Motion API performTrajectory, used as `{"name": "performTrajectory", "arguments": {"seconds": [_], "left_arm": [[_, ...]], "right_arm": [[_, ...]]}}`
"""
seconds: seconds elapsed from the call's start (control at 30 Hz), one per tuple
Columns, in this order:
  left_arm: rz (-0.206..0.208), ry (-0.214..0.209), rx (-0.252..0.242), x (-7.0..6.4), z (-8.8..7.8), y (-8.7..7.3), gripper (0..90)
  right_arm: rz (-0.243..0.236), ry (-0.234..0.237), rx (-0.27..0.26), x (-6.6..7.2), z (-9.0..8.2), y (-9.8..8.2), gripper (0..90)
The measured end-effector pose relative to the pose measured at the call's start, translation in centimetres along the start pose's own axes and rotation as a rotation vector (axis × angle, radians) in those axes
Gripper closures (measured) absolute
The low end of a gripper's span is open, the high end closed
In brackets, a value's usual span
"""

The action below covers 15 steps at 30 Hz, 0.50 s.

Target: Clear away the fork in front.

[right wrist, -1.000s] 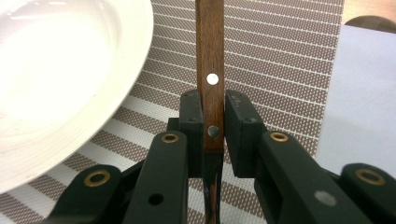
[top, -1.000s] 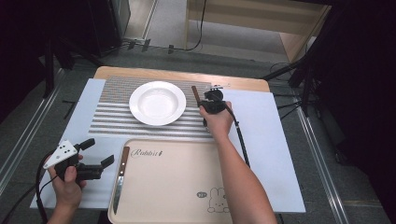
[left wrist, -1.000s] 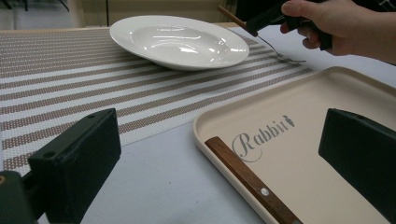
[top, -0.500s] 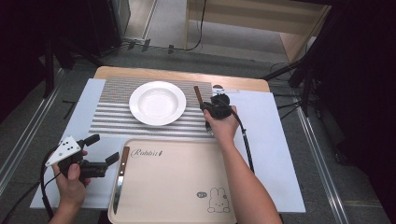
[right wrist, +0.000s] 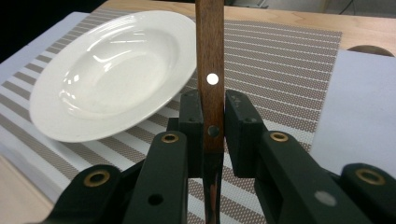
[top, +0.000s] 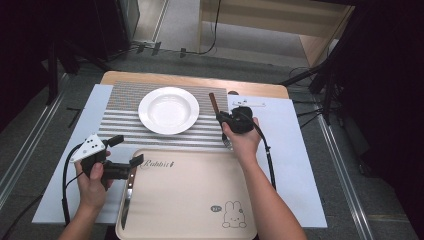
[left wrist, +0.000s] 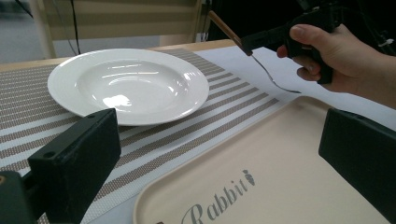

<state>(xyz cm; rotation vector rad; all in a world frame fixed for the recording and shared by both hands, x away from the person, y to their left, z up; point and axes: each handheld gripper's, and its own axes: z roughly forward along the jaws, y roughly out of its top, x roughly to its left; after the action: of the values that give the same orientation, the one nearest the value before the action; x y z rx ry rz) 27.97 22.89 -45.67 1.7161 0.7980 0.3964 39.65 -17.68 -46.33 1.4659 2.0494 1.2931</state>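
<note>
in the high view the right gripper (top: 223, 119) is clenched on a wooden-handled fork (top: 218, 118) and has drifted from beside the white plate (top: 168, 110) back toward the near edge of the striped placemat (top: 120, 107), so the fork's metal end (top: 227, 144) now hangs just short of the cream tray (top: 200, 200); a second ago the whole tool sat further up the table. the left gripper (top: 125, 155) has also crept up and inward, its jaws apart and holding nothing, one of them over the knife (top: 127, 192) that lies along the tray's left rim. in the left gripper view both black jaws stand wide with only the tray (left wrist: 261, 177) and plate (left wrist: 128, 84) between them, and farther off the other hand carries the fork (left wrist: 261, 65) tilted, tines down, clear of the mat. in the right gripper view the jaws press on both sides of the brown handle (right wrist: 209, 70), which rises straight up past the plate's rim (right wrist: 112, 70). judging by this, the fork has been lifted off the setting and is being carried to the tray, likely to be laid beside the knife; the plate remains on the mat.
</note>
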Motion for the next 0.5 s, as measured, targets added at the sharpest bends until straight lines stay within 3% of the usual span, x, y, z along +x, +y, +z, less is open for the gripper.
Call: {"name": "performTrajectory", "arguments": {"seconds": [0.5], "left_arm": [[0.006,-0.034,0.007,-0.7,2.3,1.5,0.0]], "right_arm": [[-0.033,0.055,-0.031,1.4,-1.5,-1.5,76.7]]}}
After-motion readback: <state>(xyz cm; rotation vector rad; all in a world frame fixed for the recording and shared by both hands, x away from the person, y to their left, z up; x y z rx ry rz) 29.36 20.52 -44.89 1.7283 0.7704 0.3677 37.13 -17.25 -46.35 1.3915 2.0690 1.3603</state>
